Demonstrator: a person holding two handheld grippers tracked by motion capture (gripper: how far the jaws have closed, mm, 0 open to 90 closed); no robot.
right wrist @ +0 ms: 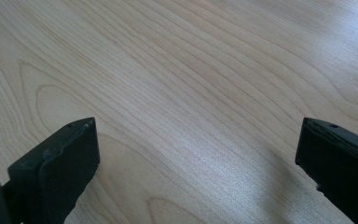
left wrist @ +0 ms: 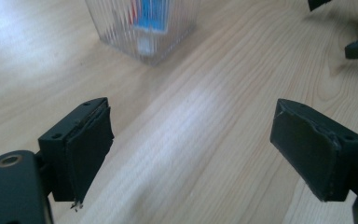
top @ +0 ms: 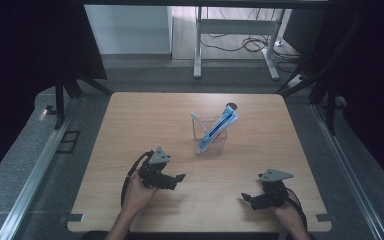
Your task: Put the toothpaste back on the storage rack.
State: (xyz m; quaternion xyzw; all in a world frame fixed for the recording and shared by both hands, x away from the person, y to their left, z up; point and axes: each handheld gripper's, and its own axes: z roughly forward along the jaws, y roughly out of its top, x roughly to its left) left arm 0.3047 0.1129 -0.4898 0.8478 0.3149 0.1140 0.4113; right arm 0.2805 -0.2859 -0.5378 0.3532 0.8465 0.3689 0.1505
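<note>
So at this point I had the left gripper (top: 179, 178) sitting low in the lower middle of the high view, jaws spread wide with nothing between them, and the left gripper view showed bare wood grain between the two black pads (left wrist: 89, 151). The right gripper (top: 245, 198) was over at the lower right of the high view, also spread and empty, jaws pointing toward the left of the frame, just hovering over the wooden table (top: 130, 125). Moving outward from there, the thing nearest was the clear ribbed cup (top: 210, 141) around the middle of the table, a bit above and to the right of my left gripper; I could see its base (left wrist: 144, 42) at the top of the left gripper view too. Inside it stood a blue and white toothpaste tube (top: 219, 128), leaning toward the upper right, and a toothbrush (top: 199, 123) leaning toward the upper left. My guess was the cup would be light, stiff and kind of slick, easy to tip if nudged at the rim, so I'd pinch one wall low down or leave it alone. The tube looked soft and squashy, so I'd grab it gently near its upper end sticking out above the rim. The toothbrush seemed thin and stiff, best taken by the handle just above the cup.
</note>
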